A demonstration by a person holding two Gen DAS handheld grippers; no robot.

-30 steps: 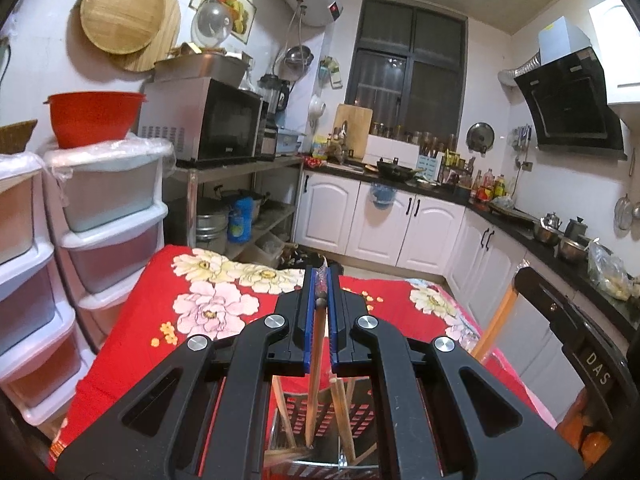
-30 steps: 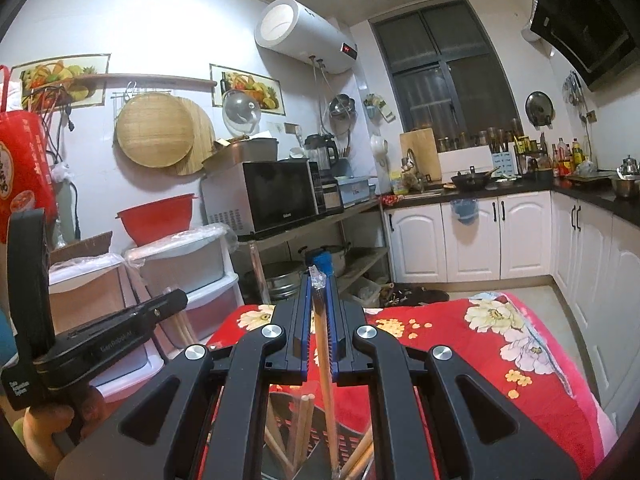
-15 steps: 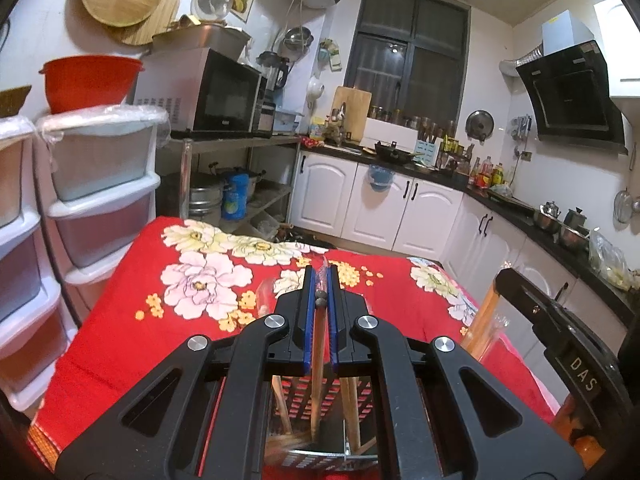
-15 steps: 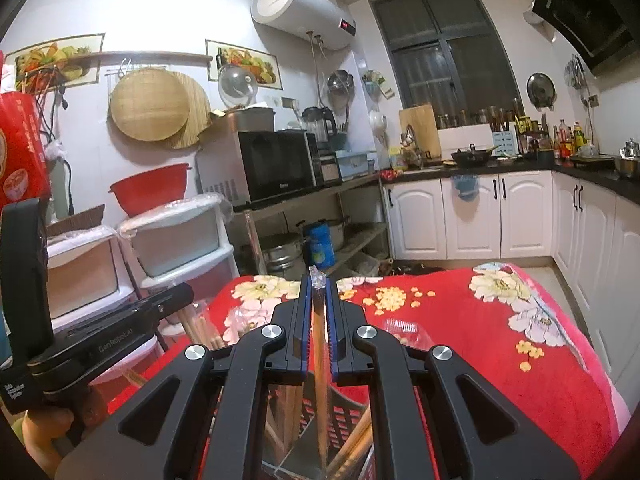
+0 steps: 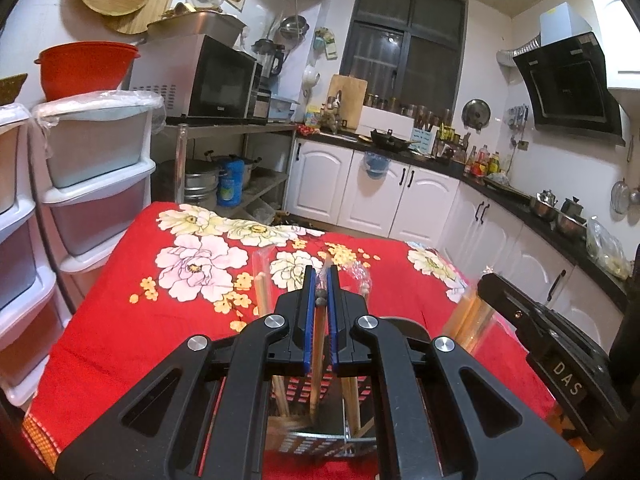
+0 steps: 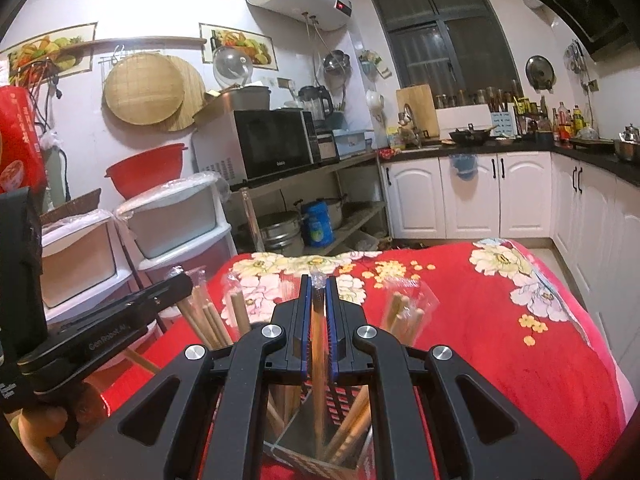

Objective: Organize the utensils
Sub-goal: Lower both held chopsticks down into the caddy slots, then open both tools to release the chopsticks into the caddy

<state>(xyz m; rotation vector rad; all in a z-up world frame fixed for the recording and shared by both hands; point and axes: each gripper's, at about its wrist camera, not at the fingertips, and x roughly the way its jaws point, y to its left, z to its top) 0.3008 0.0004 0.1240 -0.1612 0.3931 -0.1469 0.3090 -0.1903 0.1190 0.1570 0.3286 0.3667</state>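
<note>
Left gripper (image 5: pixel 321 280) clamps one wrapped chopstick pair (image 5: pixel 318 344); right gripper (image 6: pixel 319 286) clamps another (image 6: pixel 318 356). Both hang tip-down inside the metal holder (image 6: pixel 296 436) on the red-clothed worktop (image 5: pixel 120 312). Several pairs already in; release left, seemingly near finish.

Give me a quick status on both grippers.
Left gripper, right gripper: jaws shut, each on a wrapped chopstick. Tips inside metal holder. Standing chopsticks crowd it.

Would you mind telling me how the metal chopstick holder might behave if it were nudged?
The metal chopstick holder looks thin-walled, so probably light. Tall chopsticks leaning outward likely make it top-heavy and tippable. The soft red cloth may give it an unsteady footing.
</note>
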